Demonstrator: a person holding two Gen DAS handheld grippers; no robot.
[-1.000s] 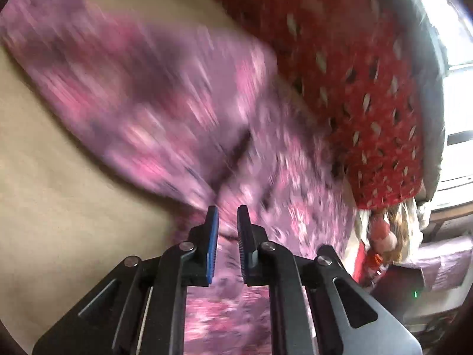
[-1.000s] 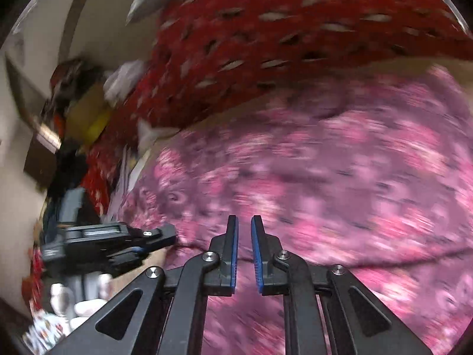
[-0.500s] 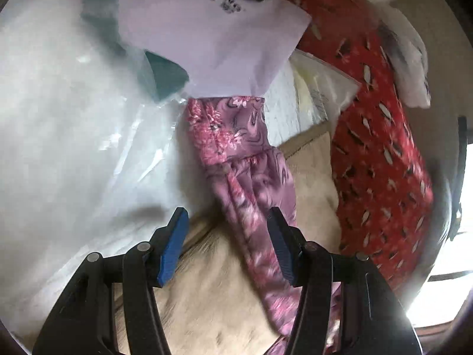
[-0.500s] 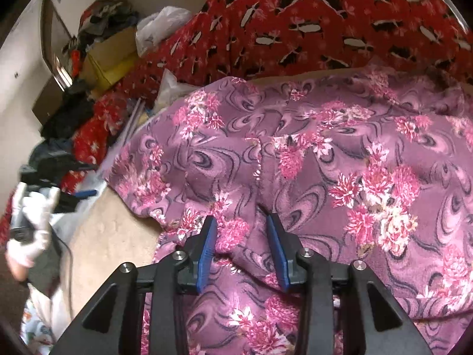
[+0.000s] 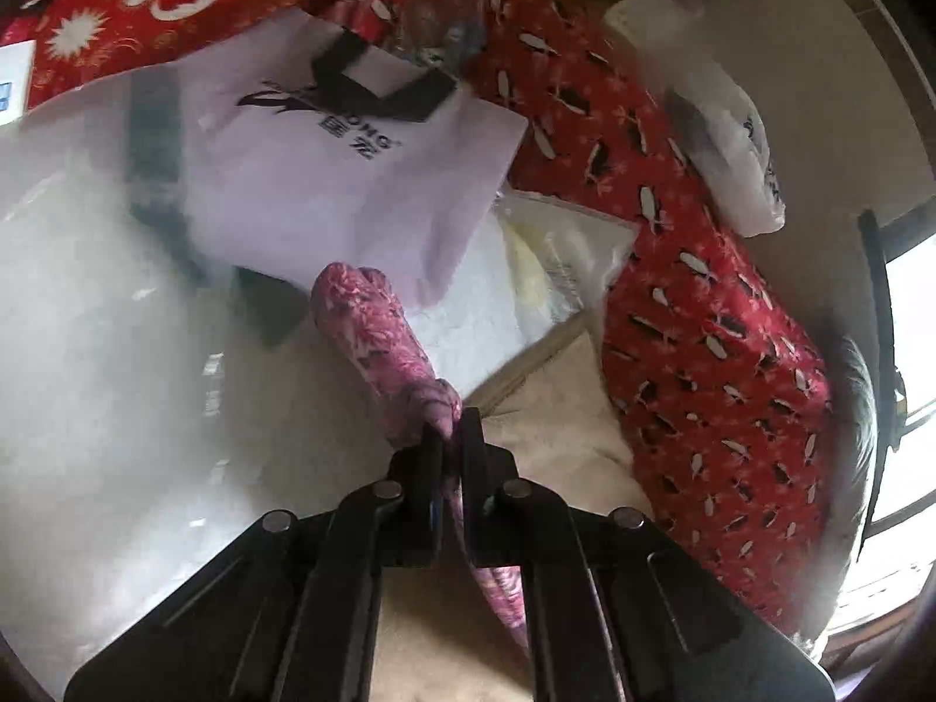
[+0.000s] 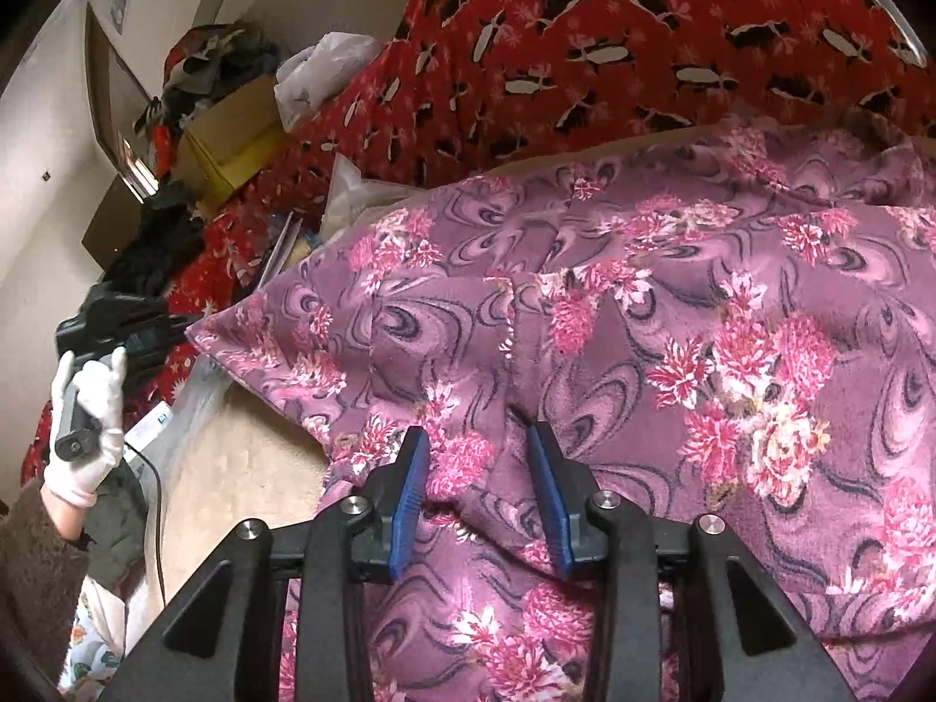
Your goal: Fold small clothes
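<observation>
At the far left of the right wrist view, a white-gloved hand [image 6: 88, 415] is seen gripping the handle of the black left claw [image 6: 175, 324], whose tips meet the leftmost corner of the purple fleece garment with pink flowers [image 6: 673, 362]. From there the garment is spread rightwards across the beige bed surface [image 6: 245, 468], with the red blanket with black-and-white fish shapes [image 6: 614, 29] lying behind it. The right claw [image 6: 479, 497] is held over the garment's near edge with its blue-padded fingers [image 6: 409, 491] standing apart; a raised fold of fabric is seen between them, but no pad is pressed on it. In the left wrist view, a clear plastic bag [image 5: 88, 351] fills the left side, and a white printed carrier bag with black handles [image 5: 351, 175] lies towards the middle. The left claw is shown clamped on a narrow bunched strip of the garment, its jaws having just closed upon the cloth. The red blanket is seen on the right.
</observation>
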